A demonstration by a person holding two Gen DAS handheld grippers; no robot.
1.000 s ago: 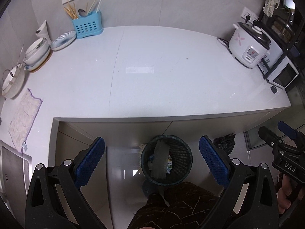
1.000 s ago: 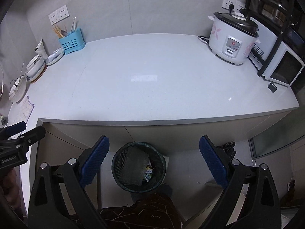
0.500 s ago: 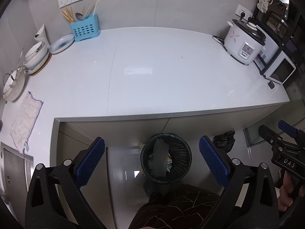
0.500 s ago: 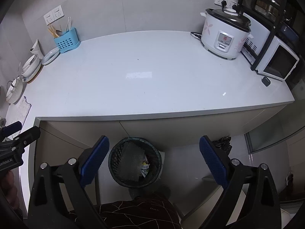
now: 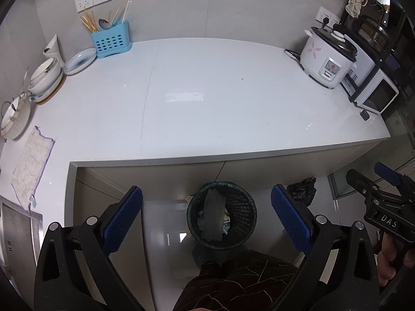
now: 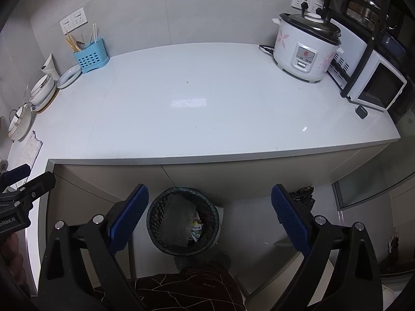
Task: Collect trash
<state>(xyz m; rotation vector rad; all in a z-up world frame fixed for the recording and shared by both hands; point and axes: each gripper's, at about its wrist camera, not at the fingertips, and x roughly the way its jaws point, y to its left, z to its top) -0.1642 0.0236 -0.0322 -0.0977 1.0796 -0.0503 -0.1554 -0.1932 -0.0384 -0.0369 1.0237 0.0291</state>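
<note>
Countertop (image 6: 194, 98) middle bare; rice cooker (image 6: 303, 49) right, dishes (image 5: 46, 77) left.

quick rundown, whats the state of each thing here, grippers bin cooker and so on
left gripper: open, empty
right gripper: open, empty
bin: upright on the floor, holds trash
rice cooker: lid shut, plugged in
microwave: door shut
utensil holder: upright, filled
bowls: stacked
cloth: lying flat
black bag: crumpled on the floor

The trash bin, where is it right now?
The trash bin stands on the floor below the counter's front edge, low and central in both wrist views, with a black bag to its right.
</note>
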